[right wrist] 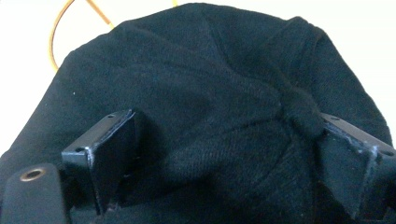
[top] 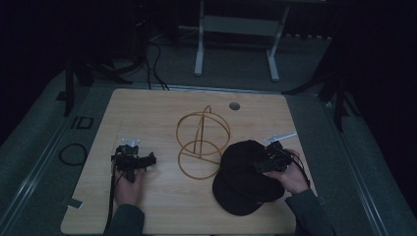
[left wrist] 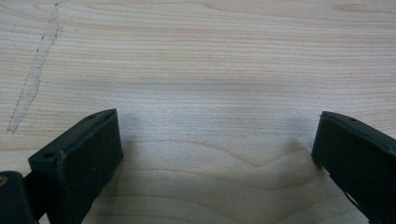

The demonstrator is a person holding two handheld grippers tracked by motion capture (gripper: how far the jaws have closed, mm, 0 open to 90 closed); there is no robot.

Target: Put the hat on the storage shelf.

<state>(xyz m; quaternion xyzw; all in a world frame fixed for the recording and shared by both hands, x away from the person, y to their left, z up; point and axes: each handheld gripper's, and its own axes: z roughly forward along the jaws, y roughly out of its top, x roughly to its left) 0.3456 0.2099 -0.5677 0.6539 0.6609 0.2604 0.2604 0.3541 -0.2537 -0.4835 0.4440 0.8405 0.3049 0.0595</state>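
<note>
Reaching onto the cap (top: 246,177), the right hand-held gripper (top: 272,160) has its jaws spread either side of the crown, fabric bunched between them; in the right gripper view they press into the cloth (right wrist: 201,93) but have not yet closed on it. The cap lies flat on the surface (top: 162,206), just right of the wire stand (top: 202,142) and touching or overlapping its base ring. Judging by this, the work has barely begun: the stand carries nothing. The left hand-held gripper (top: 133,160) rests open over bare wood (left wrist: 210,70), holding nothing.
</note>
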